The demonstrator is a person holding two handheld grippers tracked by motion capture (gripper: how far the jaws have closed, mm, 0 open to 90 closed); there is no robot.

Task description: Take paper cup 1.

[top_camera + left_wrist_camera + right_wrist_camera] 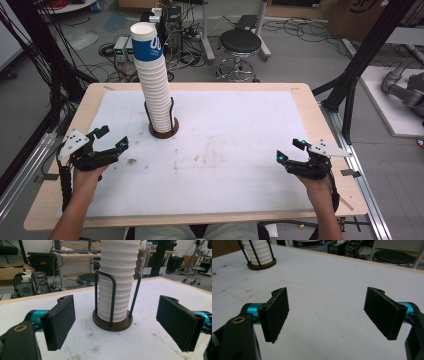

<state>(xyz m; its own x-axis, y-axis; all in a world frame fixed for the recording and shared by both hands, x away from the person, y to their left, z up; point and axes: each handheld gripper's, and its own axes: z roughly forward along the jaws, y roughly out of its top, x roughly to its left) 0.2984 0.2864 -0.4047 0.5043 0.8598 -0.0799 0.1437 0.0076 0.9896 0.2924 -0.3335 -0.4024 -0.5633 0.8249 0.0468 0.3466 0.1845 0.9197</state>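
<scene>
From the high view, your left gripper sits at the desk's eight o'clock with its jaws spread apart and nothing between them, and your right gripper sits at four o'clock, likewise spread and empty. The stack of paper cups stands upright in its wire cup holder at about eleven o'clock from the desk's centre, on the white mat; the top cup carries a blue band. From your left gripper the stack lies at roughly one o'clock and near; from your right gripper it lies at about ten o'clock and well apart, so your left hand is plainly the nearer one. In the left gripper view, the left gripper is already squared up: the stack of paper cups rises dead ahead at twelve o'clock between the two open pads, its long axis vertical, seated on the round brown base of the wire cup holder, whose dark uprights flank the ribbed rims. The top of the stack runs out of this view, so I judge that you would need to lift the gripper high before closing on the uppermost cup. In the right gripper view, the right gripper is wide open over bare white mat, and the wire cup holder with its cups sits far off at eleven o'clock.
</scene>
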